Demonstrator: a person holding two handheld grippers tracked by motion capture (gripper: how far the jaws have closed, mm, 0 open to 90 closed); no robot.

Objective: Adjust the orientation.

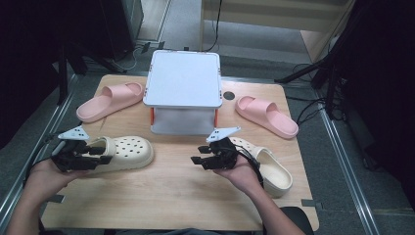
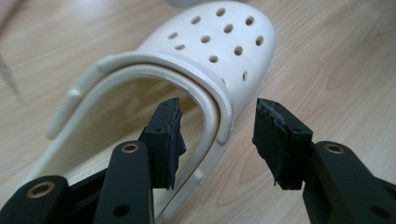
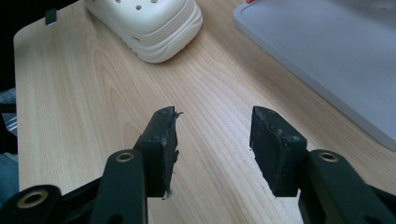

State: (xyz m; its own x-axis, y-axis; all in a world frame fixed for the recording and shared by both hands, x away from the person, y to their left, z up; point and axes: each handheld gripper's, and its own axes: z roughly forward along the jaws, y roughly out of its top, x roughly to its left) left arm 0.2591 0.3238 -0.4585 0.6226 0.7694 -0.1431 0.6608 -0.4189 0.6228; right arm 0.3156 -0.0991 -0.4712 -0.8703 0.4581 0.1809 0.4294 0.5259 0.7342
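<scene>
Left tool (image 2: pixel 217 140) open, straddling rim of cream clog (image 2: pixel 187 79) at frame centre, not pinching. Right tool (image 3: pixel 212 147) gaping over bare table (image 3: pixel 93 116), lower middle.

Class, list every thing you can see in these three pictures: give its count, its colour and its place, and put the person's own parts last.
Clogs: 2, cream; left clog at the table's front left, right clog at front right.
Slides: 2, pink; left slide at back left, right slide at back right.
Box: 1, pale grey lid, orange clips; back centre.
Table: 1, light wood.
Left gripper: 1, black; open, astride the left clog's side wall.
Right gripper: 1, black; open over bare table.
Hands: 2, from the bottom edge, one per gripper.
</scene>
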